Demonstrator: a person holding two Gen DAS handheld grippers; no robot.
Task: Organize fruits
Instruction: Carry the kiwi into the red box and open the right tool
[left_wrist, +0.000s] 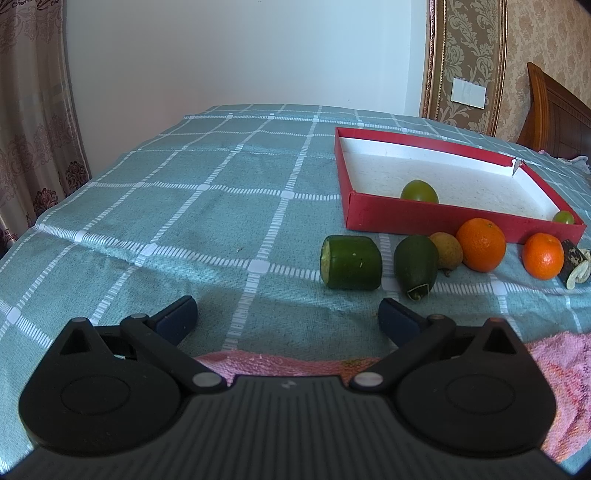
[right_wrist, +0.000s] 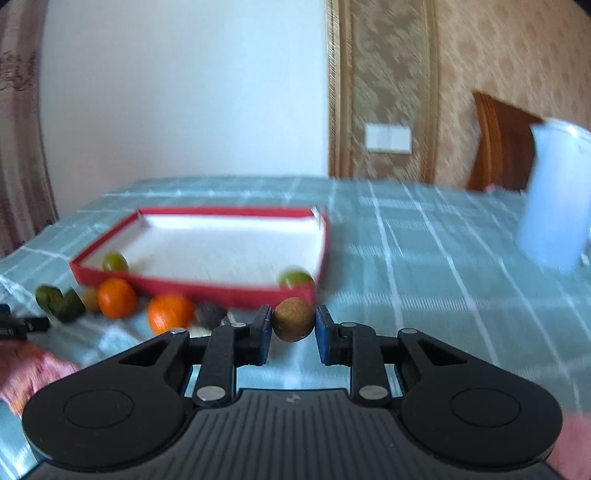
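A red box (left_wrist: 424, 221) with a white inside holds two green fruits (left_wrist: 419, 191) (left_wrist: 563, 217); it also shows in the right wrist view (right_wrist: 192, 290). In front of it lie a cut green gourd piece (left_wrist: 351, 262), a dark green fruit (left_wrist: 414, 266), a brownish pear (left_wrist: 447, 249) and two oranges (left_wrist: 480, 244) (left_wrist: 543, 255). My left gripper (left_wrist: 288, 314) is open and empty, low over the cloth, short of the gourd piece. My right gripper (right_wrist: 292, 325) is shut on a small brown round fruit (right_wrist: 293, 319), held near the box's front right corner. The right view is blurred.
The table wears a teal checked cloth (left_wrist: 207, 206). A pink towel (left_wrist: 561, 369) lies at the near edge. A peel scrap (left_wrist: 578, 267) lies right of the oranges. A white jug (right_wrist: 554, 192) stands at the right. A wooden headboard (left_wrist: 554, 114) is behind.
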